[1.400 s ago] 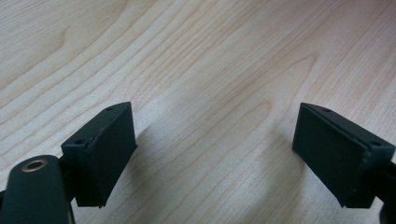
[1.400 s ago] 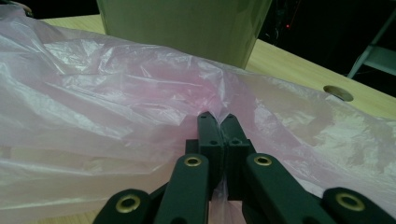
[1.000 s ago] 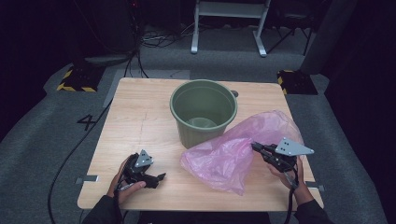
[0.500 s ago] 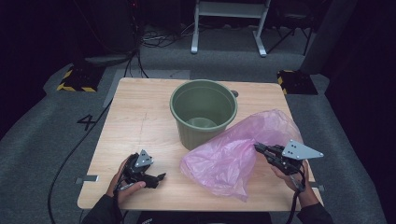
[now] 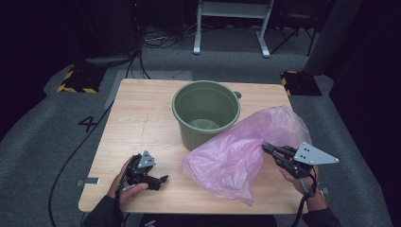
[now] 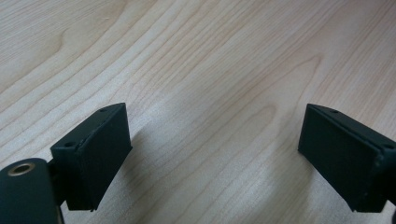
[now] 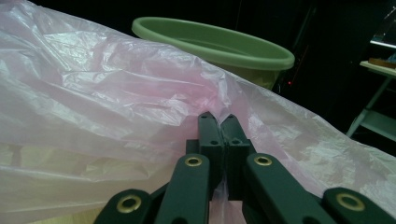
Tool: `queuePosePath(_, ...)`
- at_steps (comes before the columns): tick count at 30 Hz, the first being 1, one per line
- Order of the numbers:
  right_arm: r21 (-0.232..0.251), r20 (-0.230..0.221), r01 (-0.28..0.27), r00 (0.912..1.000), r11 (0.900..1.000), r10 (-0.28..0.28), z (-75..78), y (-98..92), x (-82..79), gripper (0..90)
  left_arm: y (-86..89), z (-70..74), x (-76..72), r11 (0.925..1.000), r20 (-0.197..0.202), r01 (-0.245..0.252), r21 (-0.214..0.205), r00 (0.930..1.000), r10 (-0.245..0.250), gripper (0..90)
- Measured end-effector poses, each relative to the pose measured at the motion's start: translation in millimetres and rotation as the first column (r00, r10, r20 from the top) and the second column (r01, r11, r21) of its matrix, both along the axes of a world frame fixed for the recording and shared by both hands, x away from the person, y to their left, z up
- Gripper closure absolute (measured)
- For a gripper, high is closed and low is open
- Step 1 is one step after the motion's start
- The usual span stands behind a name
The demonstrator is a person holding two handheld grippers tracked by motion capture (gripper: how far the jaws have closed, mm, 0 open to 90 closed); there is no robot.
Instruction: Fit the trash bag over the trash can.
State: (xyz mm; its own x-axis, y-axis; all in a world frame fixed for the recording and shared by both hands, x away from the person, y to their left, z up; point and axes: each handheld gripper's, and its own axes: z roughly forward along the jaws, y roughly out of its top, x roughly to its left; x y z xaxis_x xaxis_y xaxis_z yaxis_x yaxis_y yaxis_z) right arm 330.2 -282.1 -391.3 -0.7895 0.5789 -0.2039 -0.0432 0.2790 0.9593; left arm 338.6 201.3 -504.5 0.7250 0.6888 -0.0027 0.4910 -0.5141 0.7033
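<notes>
Right gripper (image 5: 265, 147) pinches a pink plastic bag (image 5: 236, 156) beside a green bucket (image 5: 206, 113); left gripper (image 5: 163, 179) rests wide (empty) on the wooden surface (image 5: 142, 113).

The desk (image 5: 142, 118) is pale wood with a wavy grain. On it stands an olive-green bucket (image 5: 206, 113); beside the bucket lies a translucent pink plastic bag (image 5: 241, 156). Both grippers are black, with brass-coloured rivets and a grey plate. Beyond the bucket, the floor (image 5: 42, 142) is grey carpet with yellow-and-black striped blocks (image 5: 78, 81).
</notes>
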Motion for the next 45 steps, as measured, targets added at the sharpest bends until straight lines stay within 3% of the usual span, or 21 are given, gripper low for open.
queuePosePath(20, 0.05, 0.072, -0.004, 0.9974, 0.9987, 0.0, 26.7, 4.5, -5.1, 89.8, -1.8, -0.4, 2.9, 1.0, -0.005, 0.001, 0.001, 1.0, -0.001, 5.7)
queuePosePath(26, 0.065, 0.107, -0.008, 0.9943, 0.9978, 0.001, 40.8, 1.7, -13.6, 89.8, -2.0, -0.4, 2.8, 1.0, -0.006, -0.001, -0.001, 1.0, 0.001, 5.7)
queuePosePath(34, 0.076, 0.123, 0.042, 0.9911, 0.9962, -0.051, 49.3, -1.4, -11.5, 89.8, -2.0, -0.4, 2.8, 1.0, -0.005, -0.001, 0.0, 1.0, 0.001, 5.7)
queuePosePath(40, 0.088, 0.122, 0.084, 0.988, 0.9926, -0.094, 53.9, 0.3, -0.3, 89.8, -1.4, 0.1, 2.5, 1.0, -0.005, 0.007, 0.003, 1.0, -0.007, 6.6)
queuePosePath(44, 0.073, 0.133, 0.125, 0.9821, 0.9895, -0.133, 58.9, 3.6, 7.8, 89.8, -0.5, 3.6, 2.8, 0.9994, -0.002, -0.031, -0.015, 0.9995, 0.031, 18.9)
queuePosePath(45, 0.073, 0.131, 0.13, 0.9816, 0.9888, -0.139, 59.5, 4.2, 9.7, 89.8, 0.1, 5.0, 2.9, 0.9994, 0.002, -0.029, -0.019, 0.9996, 0.029, 17.6)
